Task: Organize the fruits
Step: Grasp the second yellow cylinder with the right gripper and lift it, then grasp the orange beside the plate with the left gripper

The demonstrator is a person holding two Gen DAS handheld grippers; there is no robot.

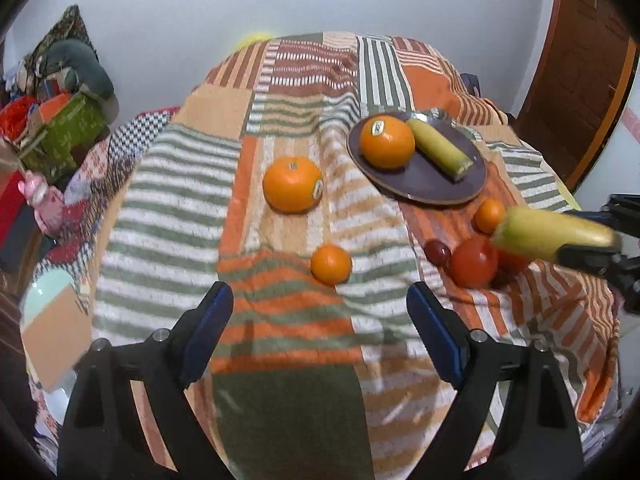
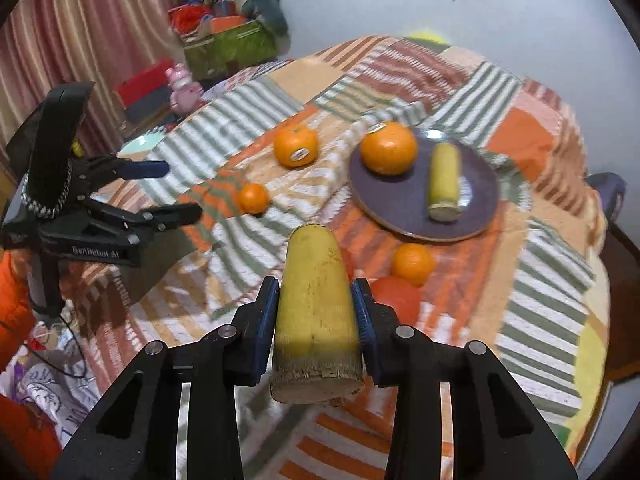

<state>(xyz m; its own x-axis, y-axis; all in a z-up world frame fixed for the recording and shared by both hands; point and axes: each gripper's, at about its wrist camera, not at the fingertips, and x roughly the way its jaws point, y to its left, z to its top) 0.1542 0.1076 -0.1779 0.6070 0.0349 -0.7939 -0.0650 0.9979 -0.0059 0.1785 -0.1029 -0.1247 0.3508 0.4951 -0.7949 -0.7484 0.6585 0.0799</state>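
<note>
Right gripper [image 2: 316, 312]: blue pads [image 2: 266, 320] clamped on both sides of a yellow banana piece [image 2: 316, 308], held clear above the striped cloth [image 2: 248, 128], cut end toward the camera. Left gripper [image 1: 320, 312]: fingers spread wide, holding nothing, hovering above the cloth near a small orange [image 1: 331, 264]. The dark plate [image 1: 424, 176] carries a large orange [image 1: 386, 142] and a second banana piece [image 1: 440, 148], touching side by side.

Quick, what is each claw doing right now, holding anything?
Left claw: open, holding nothing.
Right claw: closed on a yellow banana piece.
</note>
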